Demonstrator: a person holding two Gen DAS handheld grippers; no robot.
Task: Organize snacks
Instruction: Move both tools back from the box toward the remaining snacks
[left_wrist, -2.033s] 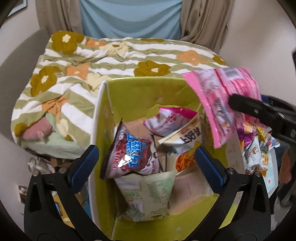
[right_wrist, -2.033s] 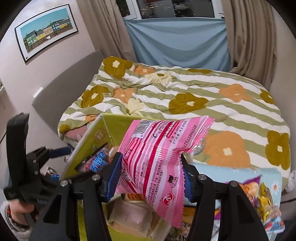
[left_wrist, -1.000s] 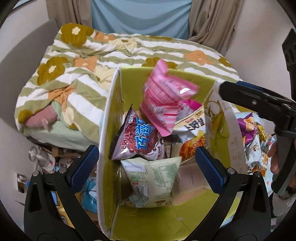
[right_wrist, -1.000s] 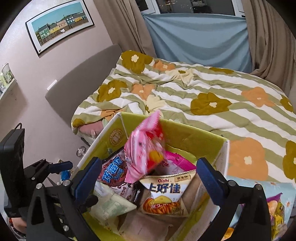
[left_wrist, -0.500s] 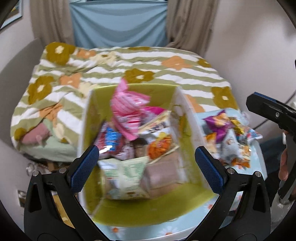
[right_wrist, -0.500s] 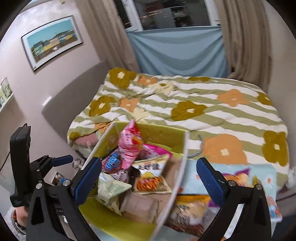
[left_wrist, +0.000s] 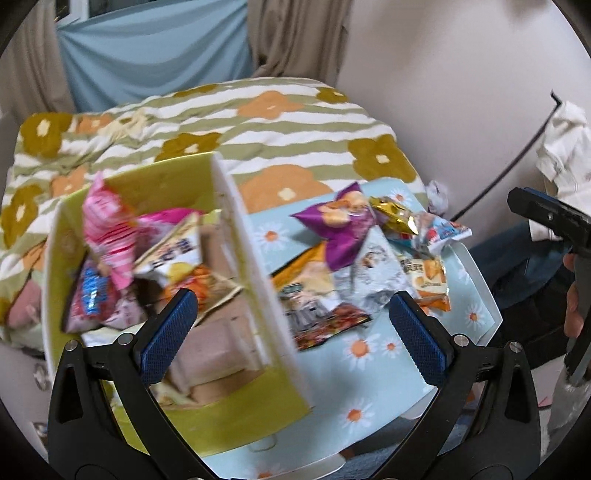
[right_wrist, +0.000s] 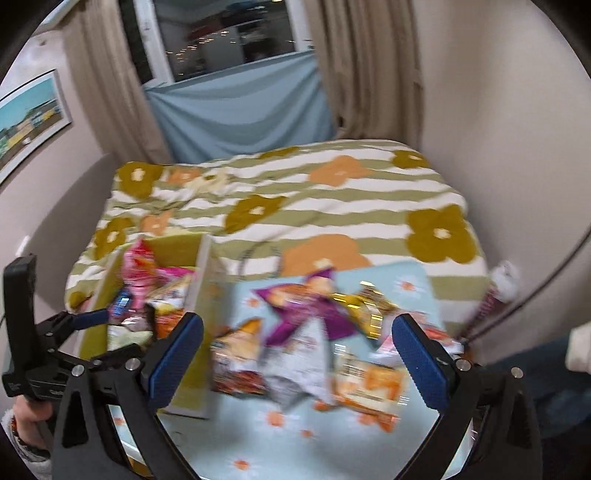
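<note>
At the left, the yellow-green box (left_wrist: 236, 424) sits on the table (left_wrist: 369, 373) by the bed (left_wrist: 280, 122), already crowded with bags. The pink snack bag (left_wrist: 105, 225) now lies on top of that pile, propped against the far left corner; two seconds ago it was clamped in the right gripper above the box, so that packet is delivered and counts as sorted. The left gripper (left_wrist: 291, 330) hangs over the box's near right wall, its jaws spread wide and holding nothing, as they were throughout.

Moving right, both views have swung off the box toward the loose heap of packets on the flowered cloth: a purple bag (left_wrist: 341, 225) on top, a gold wrapper (left_wrist: 393, 218) beside it, an orange chip bag (left_wrist: 430, 280) at the heap's right edge. The right gripper (right_wrist: 297, 354) faces this heap, jaws fully apart and empty, having let go of the pink bag.

My reading is that one place-cycle has just closed and the next pick is starting; several packets remain outside the box, and the blur suggests the hands are mid-swing.
</note>
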